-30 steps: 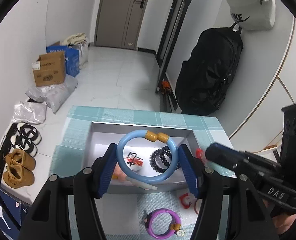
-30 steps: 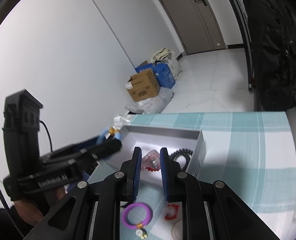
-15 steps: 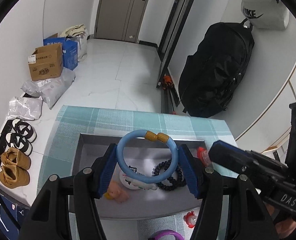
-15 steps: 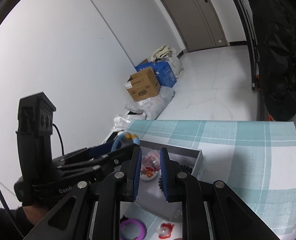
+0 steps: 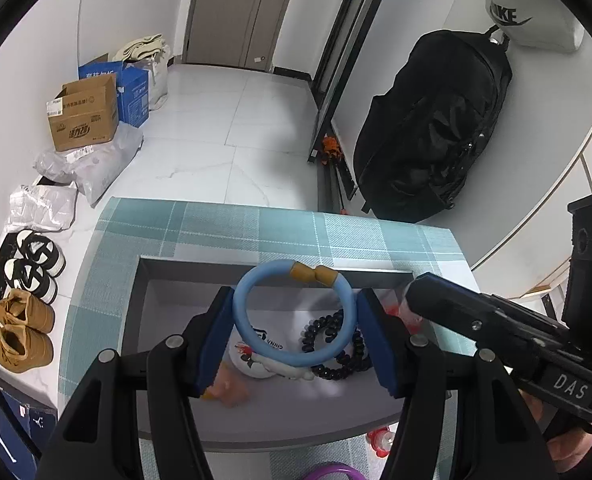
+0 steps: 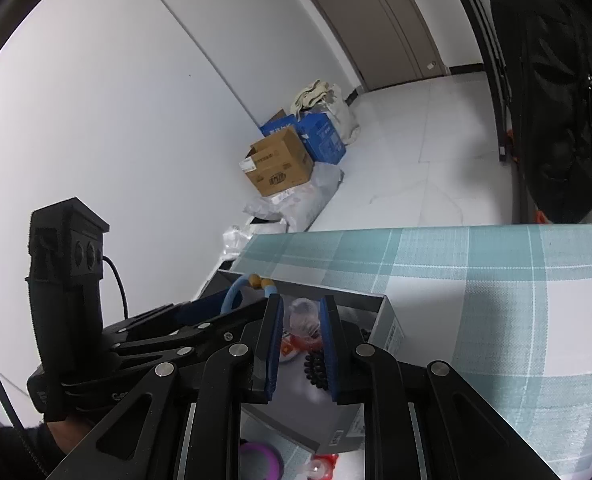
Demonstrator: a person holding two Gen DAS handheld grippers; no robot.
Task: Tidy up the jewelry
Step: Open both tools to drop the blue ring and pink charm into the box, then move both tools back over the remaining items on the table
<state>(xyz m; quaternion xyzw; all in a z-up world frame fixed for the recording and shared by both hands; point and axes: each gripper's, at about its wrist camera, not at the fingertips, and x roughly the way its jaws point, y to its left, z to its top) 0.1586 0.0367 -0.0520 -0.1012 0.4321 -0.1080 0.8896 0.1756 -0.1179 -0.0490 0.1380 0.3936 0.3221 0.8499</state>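
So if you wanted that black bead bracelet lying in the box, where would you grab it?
Probably from straight above, pinching one side of the black bead bracelet across its strand. It lies flat on the floor of the grey box, whose walls block sideways approaches.

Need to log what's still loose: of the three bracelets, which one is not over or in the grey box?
The purple bracelet. It lies on the checked cloth outside the grey box; the black beaded bracelet lies inside, and the blue bracelet is held above it by the left gripper.

light: bright, even indoor | shadows: soft | edges: strong fisheye bending, black vignette | focus: sharp
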